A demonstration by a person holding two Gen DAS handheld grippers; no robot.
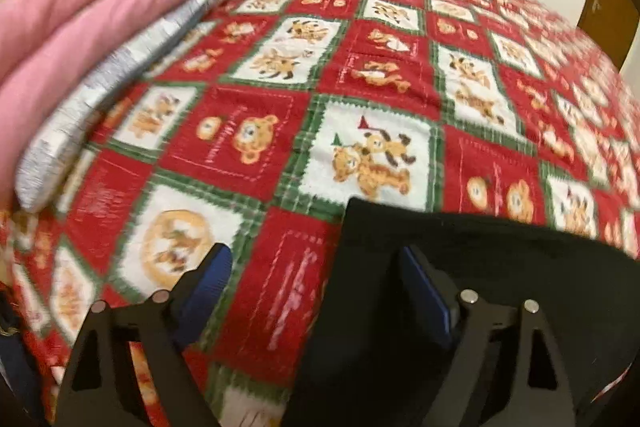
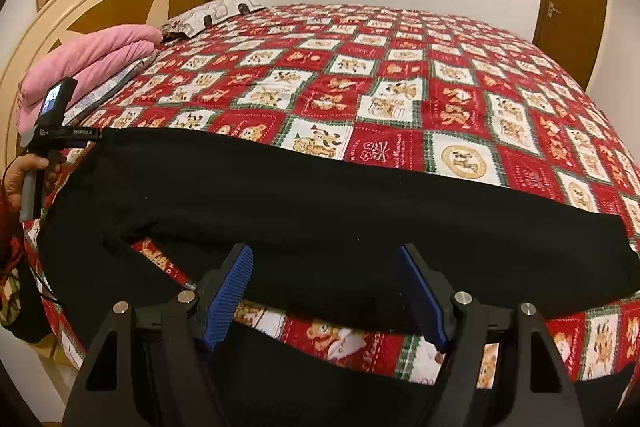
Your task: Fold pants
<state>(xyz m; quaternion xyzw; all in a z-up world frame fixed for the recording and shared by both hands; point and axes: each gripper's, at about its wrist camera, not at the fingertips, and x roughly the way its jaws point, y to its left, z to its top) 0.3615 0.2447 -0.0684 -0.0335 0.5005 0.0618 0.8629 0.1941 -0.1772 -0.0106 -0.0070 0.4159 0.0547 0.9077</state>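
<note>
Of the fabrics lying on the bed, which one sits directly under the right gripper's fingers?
The black pants, spread across the near edge of the bedspread. The folded pink blanket is stacked far off by the headboard.

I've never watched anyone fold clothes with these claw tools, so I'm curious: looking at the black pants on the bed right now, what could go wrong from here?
1. The right gripper is open over the near pant leg; closing there might pinch the red quilt along with the black pants.
2. The left gripper straddles the pants' edge, so it might catch only a sliver that slips out.
3. The legs lie slightly apart, so a fold could come out uneven.
</note>
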